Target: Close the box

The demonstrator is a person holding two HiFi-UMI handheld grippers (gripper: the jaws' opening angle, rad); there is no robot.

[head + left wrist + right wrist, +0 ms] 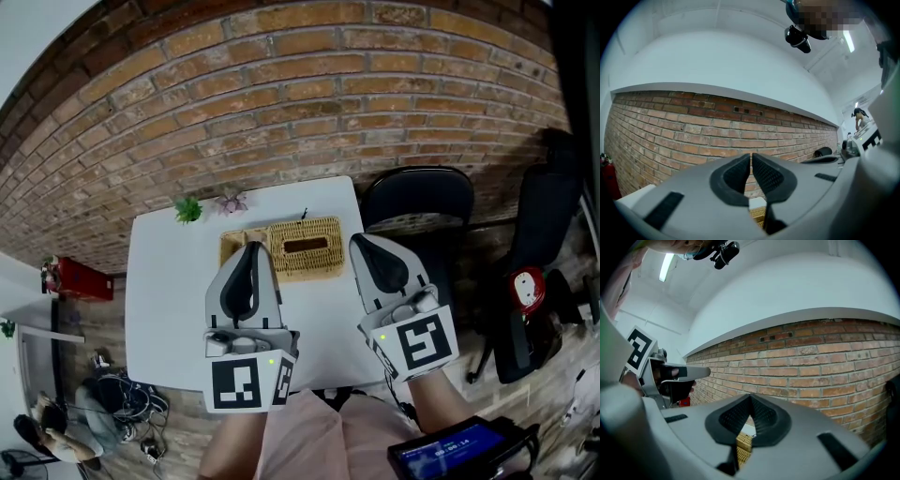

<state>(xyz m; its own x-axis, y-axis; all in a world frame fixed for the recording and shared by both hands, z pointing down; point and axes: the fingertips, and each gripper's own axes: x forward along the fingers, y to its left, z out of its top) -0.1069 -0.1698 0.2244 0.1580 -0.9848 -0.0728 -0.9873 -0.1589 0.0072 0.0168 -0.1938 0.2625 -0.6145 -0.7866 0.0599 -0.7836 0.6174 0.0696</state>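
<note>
So, table point(155, 309) sits under both claws; woven box point(305, 248) lies on it just ahead, roughly between the two tips; left claw point(253, 251) and right claw point(362, 244) are both pinched together, empty.

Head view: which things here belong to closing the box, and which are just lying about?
Part of the job:
- wicker box
- left gripper, shut and empty
- right gripper, shut and empty

Just lying about:
- green plant
- pink flower
- black chair
</note>
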